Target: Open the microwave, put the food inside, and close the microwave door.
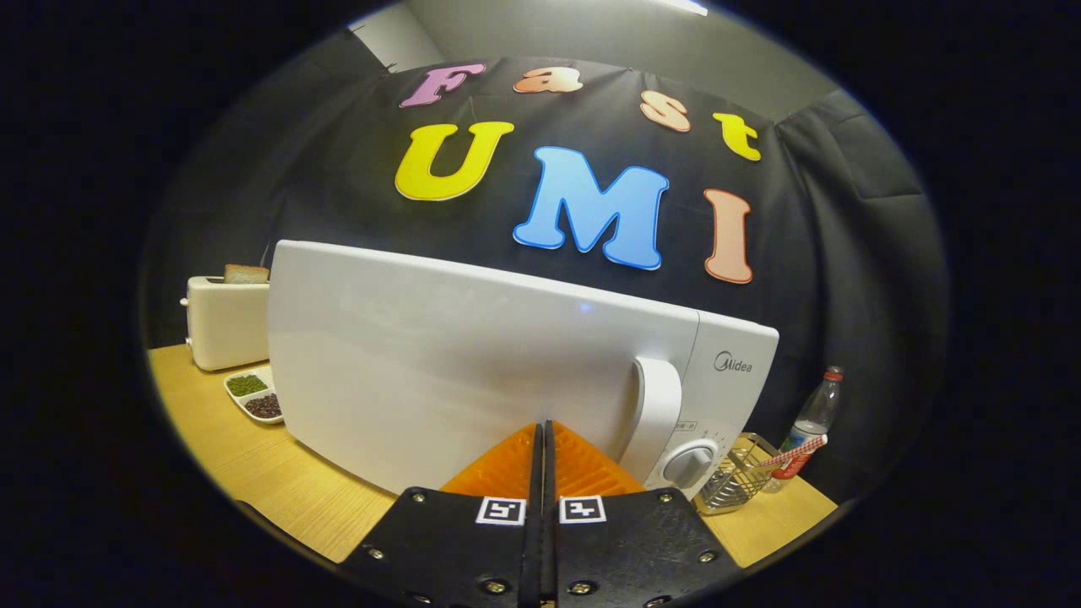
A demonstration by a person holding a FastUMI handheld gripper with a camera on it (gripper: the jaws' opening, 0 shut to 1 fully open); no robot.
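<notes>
1. We see the wooden table [253,473] running under the tongs and out to both sides; everything else sits on it.
2. Microwave [439,371]: white, biggest item, straight ahead of the tongs, door shut. The tong tips end right at its lower front; we can't tell whether they touch it. The whole unit looks tilted w/ respect to the tongs, left end higher.
3. Microwave door handle [657,414]: upright white bar, just right of the tong tips and a bit beyond them, btwn the door and the control panel.
4. Gripper [543,439]: the tongs are pressed together, nothing btwn them, only a thin seam showing along their length. Two square marker tags sit on the body behind the fingers [574,464].
5. Toaster [226,325]: white, far left of the tongs and behind the microwave's left end. A slice of bread [246,274] sticks out of its top slot.
6. Wire basket [736,483]: right of the tongs, just beside the microwave's right lower corner.
7. Plastic bottle [812,426]: clear, red label, right of the basket, well apart from the tongs.
8. Small white dish [253,395]: left of the tongs, near the toaster, against the microwave's left edge; holds green stuff in one part and dark stuff in the other. Prob. the food, not yet inside.
9. Control dial [688,463]: round knob on the panel, right of the tong tips, below the handle.
</notes>
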